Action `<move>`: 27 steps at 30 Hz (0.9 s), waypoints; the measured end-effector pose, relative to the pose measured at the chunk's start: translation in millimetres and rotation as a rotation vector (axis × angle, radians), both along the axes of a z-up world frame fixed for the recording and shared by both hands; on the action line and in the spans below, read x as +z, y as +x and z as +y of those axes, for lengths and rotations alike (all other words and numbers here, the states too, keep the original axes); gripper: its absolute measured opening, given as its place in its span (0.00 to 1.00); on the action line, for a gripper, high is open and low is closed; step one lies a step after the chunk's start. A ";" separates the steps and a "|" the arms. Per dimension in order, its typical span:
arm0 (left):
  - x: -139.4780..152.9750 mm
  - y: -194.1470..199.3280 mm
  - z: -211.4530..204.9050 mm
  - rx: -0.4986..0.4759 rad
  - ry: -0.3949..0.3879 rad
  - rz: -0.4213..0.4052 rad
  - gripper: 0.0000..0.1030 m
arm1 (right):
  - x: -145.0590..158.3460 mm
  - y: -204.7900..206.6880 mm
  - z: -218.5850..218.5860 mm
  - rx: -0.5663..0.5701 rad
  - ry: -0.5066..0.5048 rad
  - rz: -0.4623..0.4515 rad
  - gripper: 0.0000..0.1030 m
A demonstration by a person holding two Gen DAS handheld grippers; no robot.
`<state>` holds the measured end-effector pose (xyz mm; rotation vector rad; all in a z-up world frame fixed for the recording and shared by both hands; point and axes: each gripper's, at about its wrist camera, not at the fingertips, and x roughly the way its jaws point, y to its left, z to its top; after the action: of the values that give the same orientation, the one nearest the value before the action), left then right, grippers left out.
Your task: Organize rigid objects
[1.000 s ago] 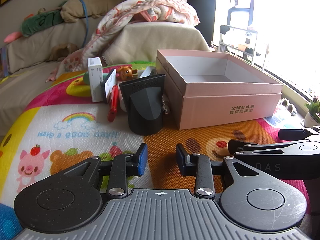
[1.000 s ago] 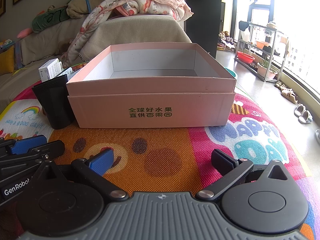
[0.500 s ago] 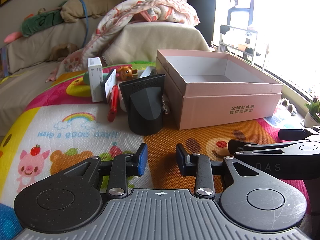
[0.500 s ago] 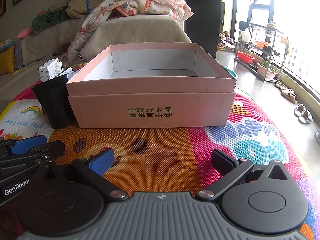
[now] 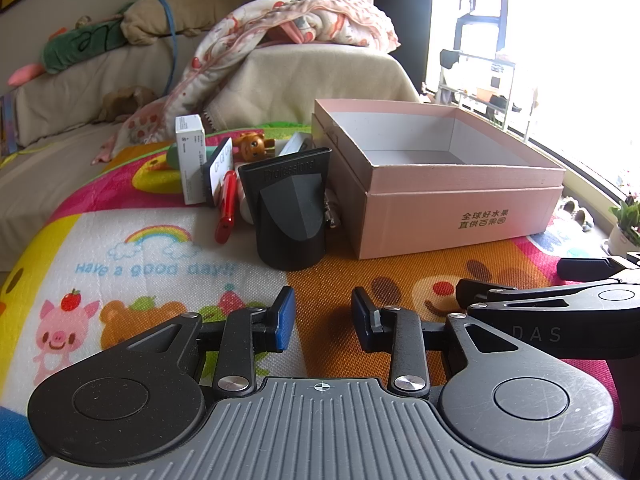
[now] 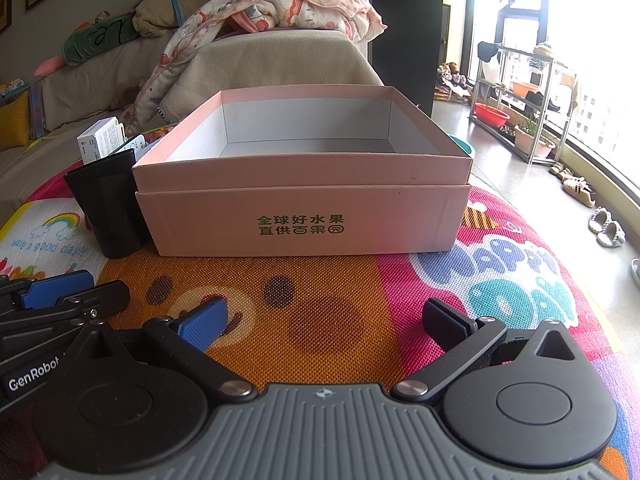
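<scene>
Pink box [image 6: 304, 216] unmoved since before; both fingers sets apart, empty (left narrower, right wide).

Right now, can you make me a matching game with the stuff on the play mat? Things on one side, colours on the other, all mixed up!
Things:
1. open box
2. hair dryer nozzle
3. pen
4. little bear toy

Colours:
A. red
B. brown
C. pink
D. black

Pairs: 1-C, 2-D, 3-A, 4-B
</scene>
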<state>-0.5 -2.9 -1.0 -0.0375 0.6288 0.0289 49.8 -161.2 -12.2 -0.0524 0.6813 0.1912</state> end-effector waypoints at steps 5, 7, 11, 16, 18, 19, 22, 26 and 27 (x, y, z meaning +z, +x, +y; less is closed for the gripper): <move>0.2 0.2 0.3 0.000 0.000 0.000 0.34 | 0.0 0.0 -0.1 0.000 0.000 0.000 1.00; 0.1 0.2 0.1 0.000 0.000 0.000 0.34 | 0.0 0.0 0.0 0.000 0.000 0.000 1.00; 0.2 0.4 0.3 0.000 0.001 0.000 0.34 | 0.0 0.0 -0.1 0.000 0.000 0.000 1.00; 0.1 0.5 0.2 0.000 0.006 0.000 0.34 | 0.0 0.1 0.0 0.000 0.000 0.000 1.00; 1.0 0.9 0.0 0.000 0.011 0.000 0.34 | -0.1 0.2 0.0 0.000 0.000 0.000 1.00; 1.2 0.9 0.3 0.000 0.011 0.000 0.34 | -0.1 0.1 0.0 0.000 0.000 0.000 1.00; 2.0 0.9 0.7 0.000 0.007 0.000 0.34 | 0.0 0.1 0.0 0.000 0.000 0.000 1.00; 2.1 1.0 0.3 0.000 0.009 0.000 0.34 | 0.1 0.1 0.2 0.000 -0.001 0.000 1.00; 2.1 1.1 0.2 0.000 0.010 0.000 0.34 | 0.1 0.0 0.1 0.000 -0.001 0.000 1.00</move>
<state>0.6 -2.7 1.1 -0.0279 0.6287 0.0321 49.8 -161.1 -12.0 -0.0534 0.6813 0.1907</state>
